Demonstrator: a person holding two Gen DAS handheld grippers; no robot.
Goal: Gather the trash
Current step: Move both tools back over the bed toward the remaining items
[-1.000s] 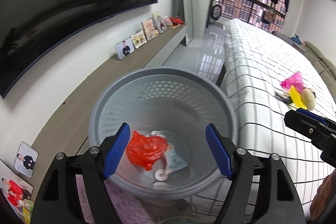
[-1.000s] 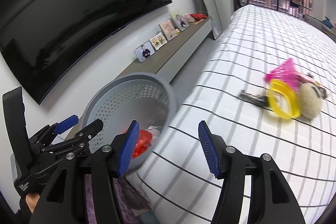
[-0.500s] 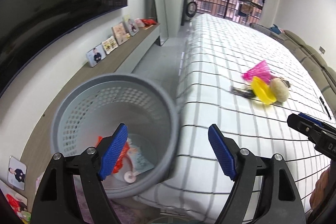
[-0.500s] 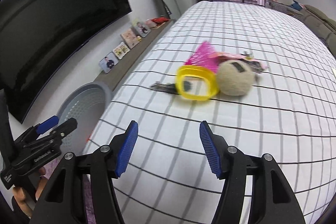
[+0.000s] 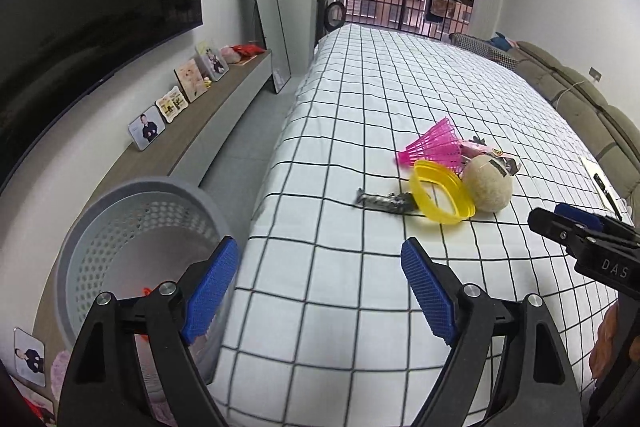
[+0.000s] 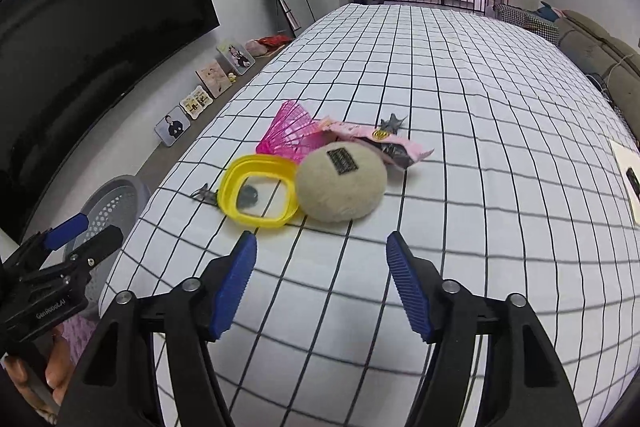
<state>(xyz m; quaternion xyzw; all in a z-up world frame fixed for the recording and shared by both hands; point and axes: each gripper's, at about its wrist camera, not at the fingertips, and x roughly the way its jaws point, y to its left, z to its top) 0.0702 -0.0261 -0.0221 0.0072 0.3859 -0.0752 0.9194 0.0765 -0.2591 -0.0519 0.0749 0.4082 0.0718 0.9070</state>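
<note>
While hovering over the bed [image 6: 480, 99], right gripper [image 6: 318, 283] and left gripper [image 5: 316, 287] jaws just widened, apparently holding nothing.

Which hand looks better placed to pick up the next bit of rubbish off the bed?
Probably the right. Its empty, open gripper faces the yellow ring and beige ball close ahead. The left gripper sits farther back, beside the bin.

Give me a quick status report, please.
Both grippers, left and right, empty, jaws just opening. Trash pile on bed ahead, untouched. Nothing blocking.
</note>
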